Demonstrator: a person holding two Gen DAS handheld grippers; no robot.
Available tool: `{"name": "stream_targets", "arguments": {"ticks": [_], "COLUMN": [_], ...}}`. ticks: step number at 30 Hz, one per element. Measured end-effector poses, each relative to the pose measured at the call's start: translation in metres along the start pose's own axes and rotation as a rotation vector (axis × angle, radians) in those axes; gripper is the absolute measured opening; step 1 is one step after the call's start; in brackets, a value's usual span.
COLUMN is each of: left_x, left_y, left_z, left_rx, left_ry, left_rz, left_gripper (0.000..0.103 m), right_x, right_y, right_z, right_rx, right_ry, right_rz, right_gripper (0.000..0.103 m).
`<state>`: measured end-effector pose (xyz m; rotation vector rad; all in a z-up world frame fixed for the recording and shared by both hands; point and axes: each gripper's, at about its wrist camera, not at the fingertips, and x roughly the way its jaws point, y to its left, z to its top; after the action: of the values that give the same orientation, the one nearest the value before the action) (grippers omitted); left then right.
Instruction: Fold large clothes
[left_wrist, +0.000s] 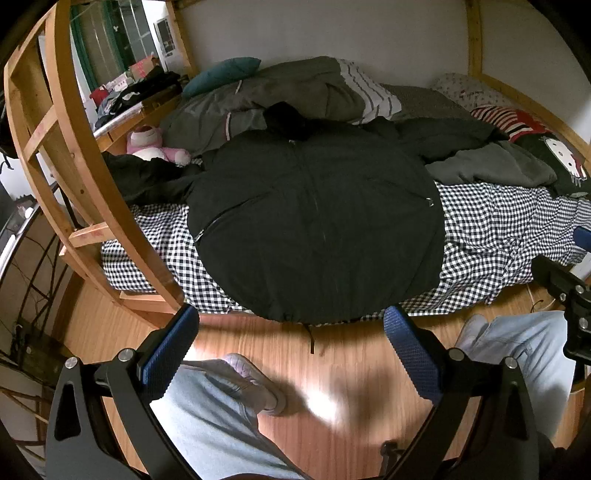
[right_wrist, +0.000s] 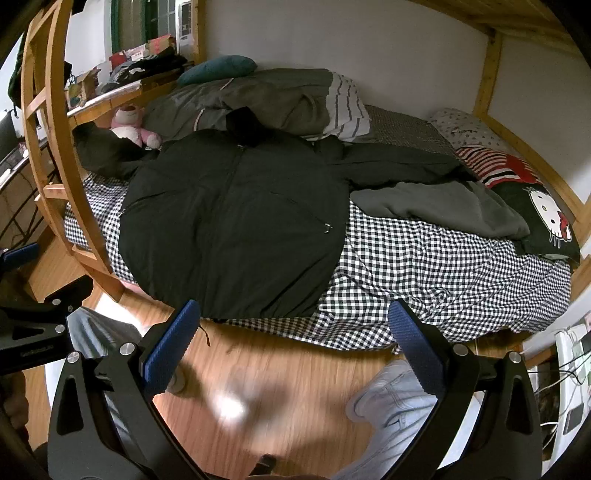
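A large black zip jacket (left_wrist: 314, 221) lies spread front-up on the checked bed sheet (left_wrist: 498, 236), its hem at the bed's near edge and its sleeves stretched left and right. It also shows in the right wrist view (right_wrist: 229, 229). My left gripper (left_wrist: 291, 332) is open and empty, held above the wooden floor just short of the jacket's hem. My right gripper (right_wrist: 295, 325) is open and empty, held above the floor in front of the bed, to the right of the jacket's hem.
A grey garment (right_wrist: 443, 210), a Hello Kitty pillow (right_wrist: 546, 218), a grey duvet (right_wrist: 258, 99) and a pink plush toy (right_wrist: 129, 125) lie on the bed. A wooden ladder (left_wrist: 74, 166) stands at the left. The person's legs and shoes (left_wrist: 255, 384) are below. Cables and chargers (right_wrist: 572, 369) lie at right.
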<state>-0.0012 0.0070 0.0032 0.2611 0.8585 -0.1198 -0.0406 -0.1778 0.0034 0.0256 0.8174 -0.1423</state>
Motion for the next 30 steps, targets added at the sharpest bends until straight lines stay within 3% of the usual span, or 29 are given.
{"name": "stream_targets", "arguments": {"ticks": [30], "left_x": [0.0006], "left_y": [0.0011], "left_z": [-0.0014], "left_rx": [0.010], "left_ry": [0.002], "left_rz": [-0.001], "left_gripper": [0.099], "right_x": [0.0019], "right_y": [0.0027], "right_z": [-0.0006], "right_rx": [-0.009], "right_ry": [0.013], "right_rz": [0.021], "right_gripper": [0.100]}}
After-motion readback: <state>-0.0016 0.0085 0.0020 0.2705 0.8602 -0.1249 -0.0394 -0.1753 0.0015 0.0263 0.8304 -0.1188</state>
